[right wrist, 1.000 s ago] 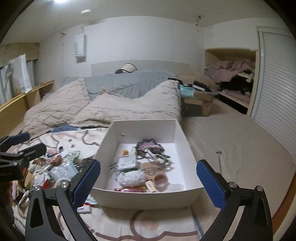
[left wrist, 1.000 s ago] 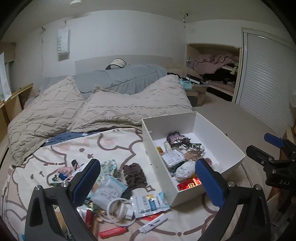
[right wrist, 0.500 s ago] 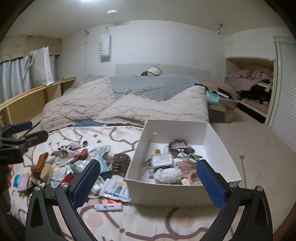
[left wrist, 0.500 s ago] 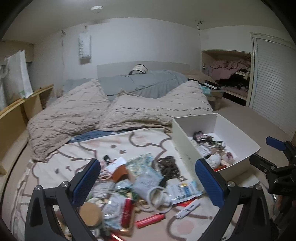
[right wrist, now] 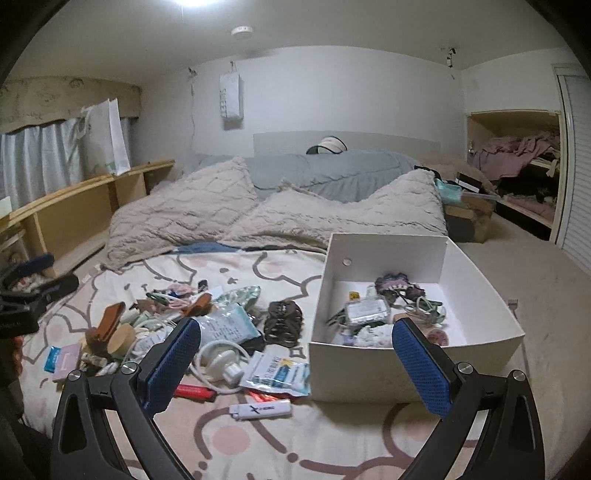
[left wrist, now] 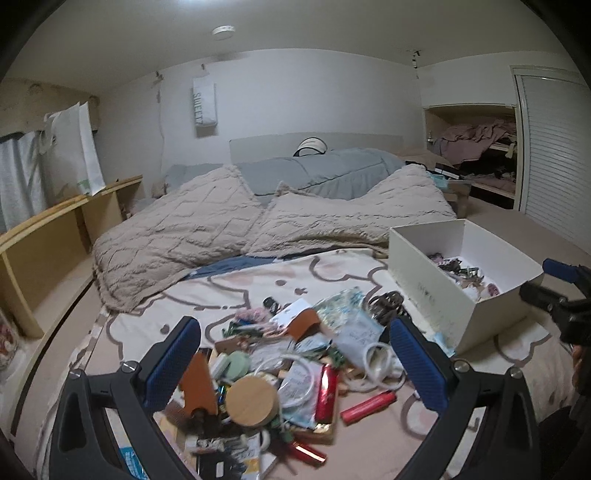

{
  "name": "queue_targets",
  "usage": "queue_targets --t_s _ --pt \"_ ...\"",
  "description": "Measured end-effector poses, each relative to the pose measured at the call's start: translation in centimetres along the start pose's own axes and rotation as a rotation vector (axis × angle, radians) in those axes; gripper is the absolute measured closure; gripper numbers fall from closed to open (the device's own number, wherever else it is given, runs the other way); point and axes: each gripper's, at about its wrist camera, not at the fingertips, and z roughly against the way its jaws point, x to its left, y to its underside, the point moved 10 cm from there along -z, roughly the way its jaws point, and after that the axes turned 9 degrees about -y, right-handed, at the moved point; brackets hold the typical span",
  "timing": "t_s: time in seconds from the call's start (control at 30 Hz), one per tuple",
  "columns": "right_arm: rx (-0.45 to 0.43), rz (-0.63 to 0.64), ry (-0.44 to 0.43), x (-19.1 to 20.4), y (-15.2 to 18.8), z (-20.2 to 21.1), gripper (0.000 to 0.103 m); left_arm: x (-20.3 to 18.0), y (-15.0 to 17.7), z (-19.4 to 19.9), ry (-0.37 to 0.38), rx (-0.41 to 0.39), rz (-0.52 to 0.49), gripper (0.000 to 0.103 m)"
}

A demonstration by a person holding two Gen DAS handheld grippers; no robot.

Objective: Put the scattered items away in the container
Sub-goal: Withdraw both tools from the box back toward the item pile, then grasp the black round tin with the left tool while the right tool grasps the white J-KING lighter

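Bedding with a cartoon print carries a white box (right wrist: 413,365) already holding a few trinkets, yet most of the clutter (left wrist: 280,354) lies heaped left of it. Left gripper (left wrist: 295,363) and right gripper (right wrist: 297,367) both hang spread wide, empty.

Dim room lit by a glaring ceiling light (right wrist: 195,2), strong fisheye bending at dark edges, foreground clutter slightly blurred.

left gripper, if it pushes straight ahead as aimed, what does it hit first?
Probably the round wooden lid at the near edge of the clutter pile, low between the open fingers of the left gripper. Depth is unclear; the brown leather piece beside it could touch first.
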Motion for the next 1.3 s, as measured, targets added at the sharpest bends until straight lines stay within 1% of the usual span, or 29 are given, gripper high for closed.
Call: queue_targets --t_s 0.1,0.33,0.47,0.57,0.63,0.73,0.9,1.1,1.2,1.27,1.3 --pt "-0.009 0.0 -0.007 0.6 0.7 -0.4 0.0 1.1 1.4 -0.2 -0.013 0.006 0.014 0.0" --pt "0.009 -0.024 -0.024 1.0 2.6 -1.8 0.0 3.0 4.4 -1.0 -0.034 0.042 0.043 0.0" --pt "0.01 -0.033 -0.032 1.2 3.8 -2.3 0.0 4.2 6.1 -1.2 -0.048 0.071 0.085 0.0" --pt "0.012 -0.035 -0.03 1.4 4.5 -2.5 0.0 4.9 8.0 -1.3 -0.043 0.12 0.12 0.0" --pt "0.033 -0.035 -0.037 1.7 5.3 -2.9 0.0 5.1 9.3 -1.3 -0.029 0.157 0.148 0.0" --pt "0.047 -0.03 -0.041 2.1 6.3 -3.2 0.0 5.7 11.2 -1.5 -0.037 0.211 0.182 0.0" --pt "0.088 -0.035 -0.062 2.6 7.8 -3.9 0.0 6.9 14.0 -2.4 -0.021 0.307 0.296 0.0" --pt "0.137 -0.031 -0.07 2.8 9.6 -4.8 0.0 7.8 15.6 -2.8 -0.03 0.353 0.366 0.002" --pt "0.161 -0.033 -0.071 2.7 10.3 -5.2 0.0 7.8 16.2 -3.1 -0.012 0.374 0.394 0.002" --pt "0.171 -0.034 -0.074 2.7 10.6 -5.4 0.0 7.5 16.3 -3.1 0.023 0.381 0.412 0.006" --pt "0.176 -0.035 -0.073 2.7 10.7 -5.5 0.0 7.3 16.4 -3.0 0.044 0.385 0.418 0.006"
